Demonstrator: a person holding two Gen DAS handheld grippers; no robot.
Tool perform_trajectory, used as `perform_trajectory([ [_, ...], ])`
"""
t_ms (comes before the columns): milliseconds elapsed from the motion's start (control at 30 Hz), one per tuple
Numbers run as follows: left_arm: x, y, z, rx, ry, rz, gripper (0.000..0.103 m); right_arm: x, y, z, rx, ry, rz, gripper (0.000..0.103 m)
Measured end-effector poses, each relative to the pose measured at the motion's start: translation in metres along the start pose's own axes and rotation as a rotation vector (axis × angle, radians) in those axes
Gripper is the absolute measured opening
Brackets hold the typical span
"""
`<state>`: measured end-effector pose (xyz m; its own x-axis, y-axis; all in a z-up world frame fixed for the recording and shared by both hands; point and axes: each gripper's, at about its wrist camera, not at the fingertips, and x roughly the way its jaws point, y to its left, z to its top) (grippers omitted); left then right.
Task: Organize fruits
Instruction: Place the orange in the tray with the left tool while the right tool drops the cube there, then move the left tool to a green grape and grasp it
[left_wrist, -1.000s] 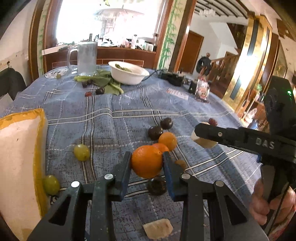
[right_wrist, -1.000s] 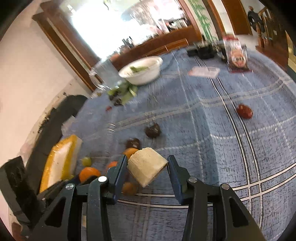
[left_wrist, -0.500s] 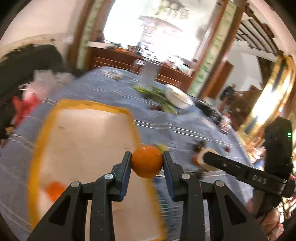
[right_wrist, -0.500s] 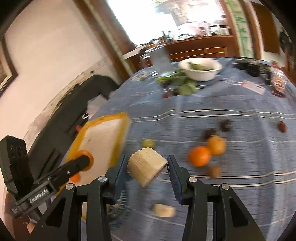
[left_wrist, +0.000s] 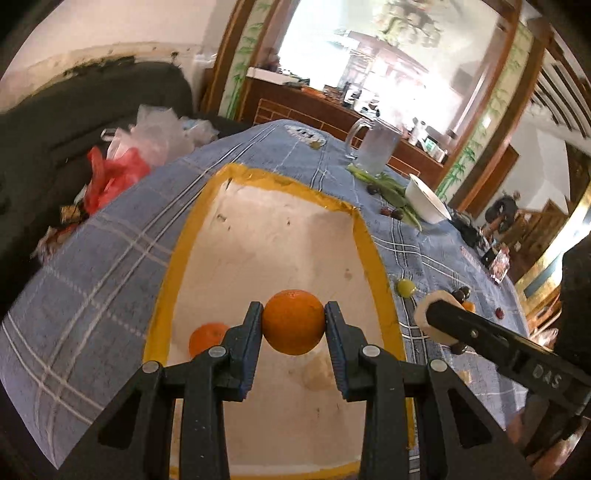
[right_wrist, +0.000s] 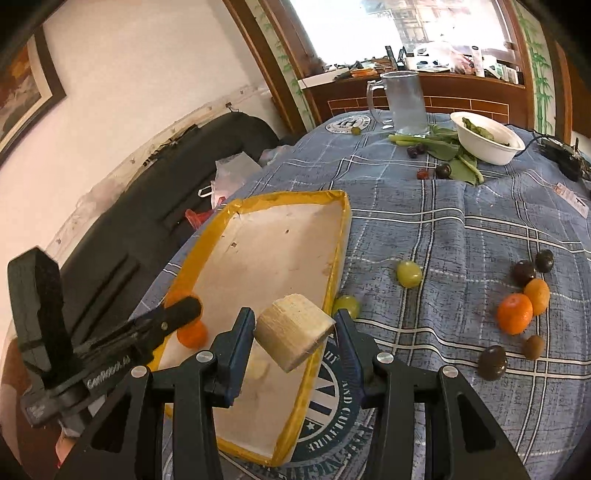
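Both grippers now sit over the yellow-rimmed tray (left_wrist: 369, 236); a second ago they were out over the blue plaid tablecloth (right_wrist: 461, 229) among the loose fruit. So the carry is done and the release is what remains, by my reading.

Left gripper (left_wrist: 293, 325): fingers clamped on an orange (left_wrist: 293, 321), held above the tray's pale floor, toward its near end. A second, smaller orange (left_wrist: 207, 338) already lies in the tray at the gripper's 9 o'clock, partly behind the left finger.

Right gripper (right_wrist: 295, 332): fingers closed on a pale cut chunk (right_wrist: 293, 330), flat faces showing, kind of fruit unclear. It hangs over the tray's right rim, not yet fully inside. A small pale piece (right_wrist: 258, 367) lies in the tray below it.

Left out on the cloth, right wrist view: two green grapes (right_wrist: 409, 274) at 1 o'clock just beside the rim, and two more oranges (right_wrist: 515, 314) with dark fruits (right_wrist: 492, 362) at 3 o'clock, well apart from the tray.

Judgement: two pieces about to be deposited, roughly eight left. The orange may roll once let go, so it should go low.
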<state>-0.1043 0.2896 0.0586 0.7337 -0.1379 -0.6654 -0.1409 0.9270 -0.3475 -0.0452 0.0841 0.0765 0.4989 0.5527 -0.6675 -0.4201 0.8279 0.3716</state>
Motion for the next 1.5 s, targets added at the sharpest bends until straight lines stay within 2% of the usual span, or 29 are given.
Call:
perform_trajectory([
  [100,0.001,0.003,-0.005,-0.039,0.004,-0.006,0.033,0.012,0.003,0.006,0.006,0.018,0.002,0.048],
  [333,0.004,0.008,0.001,-0.008,-0.005,0.097,0.033,0.040,0.020,0.022,-0.047,0.059,-0.024,0.048],
  [533,0.017,0.023,0.008,-0.032,0.017,0.117,0.033,0.068,0.029,0.032,-0.074,0.093,-0.062,0.048],
  [600,0.021,0.027,0.009,-0.047,0.025,0.101,0.038,0.074,0.027,0.034,-0.070,0.105,-0.069,0.049],
  [667,0.023,0.029,0.010,-0.059,0.022,0.081,0.056,0.081,0.024,0.034,-0.052,0.120,-0.074,0.049],
  [700,0.024,0.030,0.011,-0.061,0.016,0.075,0.060,0.084,0.022,0.034,-0.038,0.132,-0.071,0.049],
  [767,0.024,0.029,0.014,-0.051,0.006,0.061,0.066,0.088,0.019,0.035,-0.006,0.144,-0.052,0.050],
  [833,0.028,0.027,0.017,-0.033,0.005,0.051,0.070,0.087,0.016,0.037,0.014,0.137,-0.032,0.056],
  [900,0.033,0.023,0.020,-0.008,0.008,0.050,0.070,0.083,0.013,0.041,0.019,0.122,-0.035,0.059],
  [1067,0.041,0.026,0.030,0.037,-0.014,0.057,0.070,0.058,0.000,0.057,0.016,0.073,-0.044,0.059],
  [1200,0.046,0.030,0.039,0.047,-0.008,0.034,0.070,0.018,-0.021,0.069,0.022,0.005,-0.079,0.058],
  [1267,0.043,0.027,0.039,0.054,0.001,0.038,0.070,-0.012,-0.036,0.071,0.026,-0.034,-0.118,0.058],
  [1400,0.015,0.010,0.039,0.048,-0.034,-0.041,0.070,-0.085,-0.071,0.060,0.044,-0.119,-0.245,0.060],
  [1433,0.008,0.004,0.040,0.055,-0.046,-0.051,0.073,-0.098,-0.078,0.058,0.049,-0.133,-0.274,0.064],
  [1500,-0.008,-0.016,0.037,0.081,-0.079,-0.068,0.079,-0.125,-0.094,0.051,0.058,-0.160,-0.330,0.065],
])
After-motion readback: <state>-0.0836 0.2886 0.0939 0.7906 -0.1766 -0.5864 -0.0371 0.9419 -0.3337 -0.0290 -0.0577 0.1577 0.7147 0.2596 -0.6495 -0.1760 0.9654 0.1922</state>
